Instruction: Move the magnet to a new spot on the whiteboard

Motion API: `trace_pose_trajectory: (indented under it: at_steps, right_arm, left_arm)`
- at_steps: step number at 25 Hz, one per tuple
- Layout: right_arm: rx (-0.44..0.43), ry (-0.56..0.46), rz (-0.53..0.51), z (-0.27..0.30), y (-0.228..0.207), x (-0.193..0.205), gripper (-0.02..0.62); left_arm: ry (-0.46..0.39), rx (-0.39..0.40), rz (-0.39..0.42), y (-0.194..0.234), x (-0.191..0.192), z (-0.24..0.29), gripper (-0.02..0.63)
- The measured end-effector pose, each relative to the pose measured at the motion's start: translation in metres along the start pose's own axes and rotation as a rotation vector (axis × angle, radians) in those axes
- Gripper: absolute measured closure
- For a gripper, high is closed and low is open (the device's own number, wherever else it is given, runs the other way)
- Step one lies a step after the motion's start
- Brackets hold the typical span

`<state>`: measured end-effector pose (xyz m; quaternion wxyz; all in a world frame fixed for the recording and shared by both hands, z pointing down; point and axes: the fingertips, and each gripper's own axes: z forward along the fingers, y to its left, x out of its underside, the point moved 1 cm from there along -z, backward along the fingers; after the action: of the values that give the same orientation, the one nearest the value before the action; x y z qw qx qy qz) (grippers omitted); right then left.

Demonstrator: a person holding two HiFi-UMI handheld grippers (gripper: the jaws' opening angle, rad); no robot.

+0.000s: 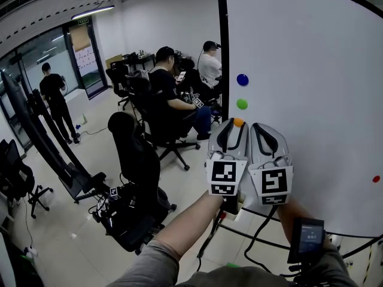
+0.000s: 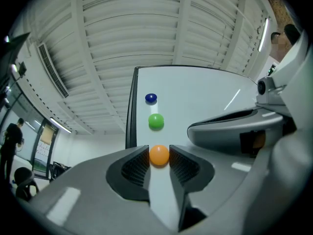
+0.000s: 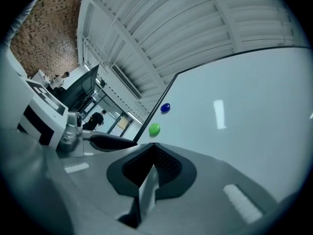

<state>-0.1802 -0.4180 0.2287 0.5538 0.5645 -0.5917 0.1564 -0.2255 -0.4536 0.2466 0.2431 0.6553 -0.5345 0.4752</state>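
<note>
The whiteboard (image 1: 311, 70) fills the right half of the head view, its dark left edge standing upright. Left of the whiteboard, out on the floor, stands a black office chair (image 1: 134, 154). Beyond it two people (image 1: 170, 91) sit at a cluttered desk (image 1: 137, 58). A third person (image 1: 55, 94) stands far from the whiteboard, by the glass doors.

Both claws are raised against the lower left part of the whiteboard, side by side. The left claw (image 2: 159, 158) is nearer the whiteboard's left edge. It is clenched on the orange magnet (image 2: 159, 155), with a ribbed pad pressed against each side of it. The right claw (image 3: 152, 145) is just beside it, toward the whiteboard's middle. Its jaws are closed on each other with nothing between them.

The orange magnet sits on the whiteboard's face near the left edge. The green magnet (image 1: 242, 104) is just above it on the whiteboard, and the blue magnet (image 1: 242, 79) is above that, all three in one column. A red magnet (image 1: 376, 179) sits alone far off at the whiteboard's lower right.
</note>
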Motion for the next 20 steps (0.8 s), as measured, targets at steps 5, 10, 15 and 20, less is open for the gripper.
trace_pose_trajectory:
  at_steps: [5, 10, 15, 20]
  right_arm:
    - [0.004, 0.003, 0.009, -0.003, -0.002, 0.001, 0.588]
    - [0.021, 0.008, 0.013, -0.014, -0.012, 0.006, 0.589]
    - [0.062, 0.023, 0.012, -0.044, -0.034, 0.013, 0.589]
    - [0.124, 0.058, 0.004, -0.089, -0.072, 0.027, 0.589]
  left_arm:
    - [-0.014, -0.026, 0.018, 0.001, -0.005, -0.008, 0.483]
    - [-0.038, -0.014, 0.045, -0.018, -0.012, -0.016, 0.568]
    - [-0.051, 0.065, 0.047, -0.067, -0.02, -0.016, 0.606]
    - [-0.057, 0.144, 0.026, -0.129, -0.026, -0.012, 0.606]
